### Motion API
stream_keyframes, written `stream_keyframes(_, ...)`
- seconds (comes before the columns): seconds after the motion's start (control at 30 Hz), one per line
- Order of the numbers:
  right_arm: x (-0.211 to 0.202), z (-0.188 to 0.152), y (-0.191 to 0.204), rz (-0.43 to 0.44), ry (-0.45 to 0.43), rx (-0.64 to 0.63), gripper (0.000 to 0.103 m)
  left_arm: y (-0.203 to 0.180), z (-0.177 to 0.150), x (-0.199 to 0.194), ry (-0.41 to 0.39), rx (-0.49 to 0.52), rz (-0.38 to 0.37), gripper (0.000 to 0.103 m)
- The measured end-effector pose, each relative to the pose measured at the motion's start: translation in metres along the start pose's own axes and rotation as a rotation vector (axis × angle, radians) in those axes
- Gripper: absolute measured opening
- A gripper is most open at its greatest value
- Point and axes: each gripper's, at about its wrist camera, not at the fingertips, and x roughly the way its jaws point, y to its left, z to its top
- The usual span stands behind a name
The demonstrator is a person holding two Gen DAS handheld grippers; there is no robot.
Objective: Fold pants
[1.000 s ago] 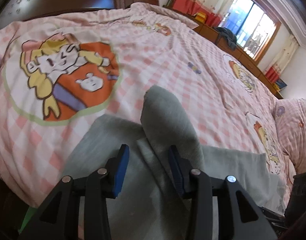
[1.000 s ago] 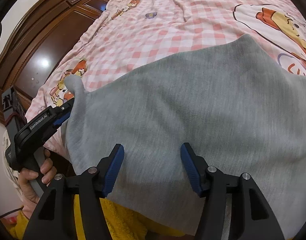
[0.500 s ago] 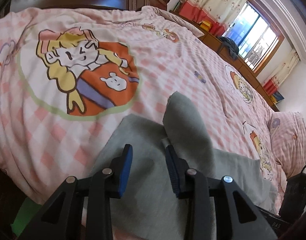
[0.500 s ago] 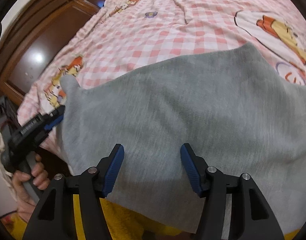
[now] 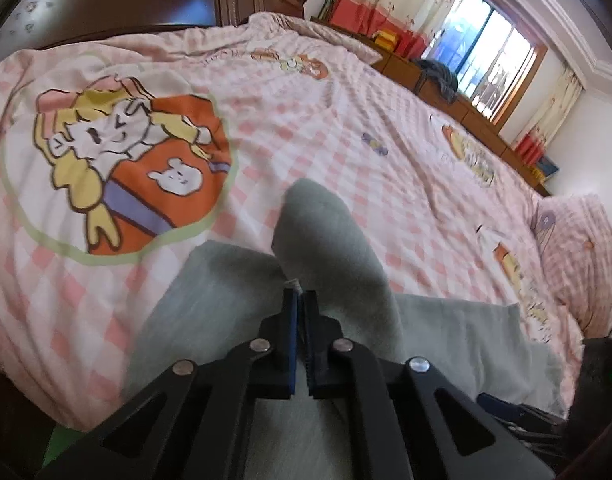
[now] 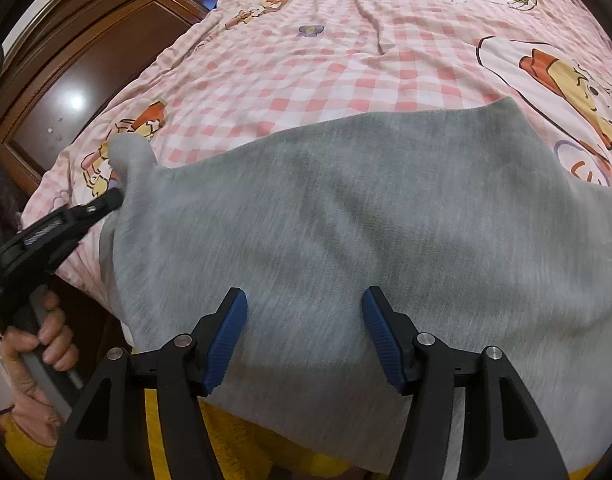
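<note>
Grey pants [image 6: 346, 208] lie spread on the near side of the bed, hanging over its edge. My left gripper [image 5: 301, 298] is shut on a fold of the grey pants [image 5: 326, 240], and a pinched corner stands up just ahead of its tips. The right wrist view shows the same left gripper [image 6: 115, 198] at the cloth's left corner, held by a person's hand [image 6: 45, 344]. My right gripper [image 6: 303, 312] hovers over the middle of the near cloth edge, its blue pads [image 6: 225, 332] wide open and pressing on nothing.
A pink checked quilt [image 5: 346, 120] with cartoon prints covers the bed. Dark wooden wardrobes [image 6: 85, 72] stand behind its left side. A pillow [image 5: 578, 248] lies far right, with a low cabinet and window [image 5: 494, 64] beyond. Yellow fabric [image 6: 241, 440] shows below the bed edge.
The left gripper's jaws have gone from open to shut, pinching the raised fold of grey cloth. The right gripper has stayed open over the pants.
</note>
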Motion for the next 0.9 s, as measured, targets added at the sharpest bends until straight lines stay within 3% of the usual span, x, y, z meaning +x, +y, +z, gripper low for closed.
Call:
stream_keyframes(0.23, 0.000, -0.002, 0.002, -0.013, -0.009, -0.027, 0.063, 0.034, -0.005, -0.049, -0.055, -0.068, 0.082, 0.002)
stream_keyframes(0.37, 0.001, -0.004, 0.005, -0.030, -0.013, -0.047, 0.063, 0.053, -0.021, -0.061, -0.025, -0.089, 0.125, 0.002)
stream_keyframes(0.6, 0.001, -0.006, 0.009, -0.050, -0.020, -0.081, 0.064, 0.072, -0.048, -0.046, 0.059, -0.088, 0.194, 0.002)
stream_keyframes(0.73, -0.003, -0.004, 0.007, -0.037, -0.011, -0.079, 0.063, 0.074, -0.050, -0.040, 0.096, -0.098, 0.218, 0.003)
stream_keyframes(0.83, -0.016, 0.005, -0.004, -0.006, -0.035, -0.017, 0.062, 0.062, -0.040, -0.053, 0.050, -0.068, 0.213, 0.003)
stream_keyframes(0.9, -0.030, 0.016, -0.019, -0.042, -0.096, 0.018, 0.062, 0.050, -0.029, -0.060, 0.028, -0.023, 0.196, 0.008)
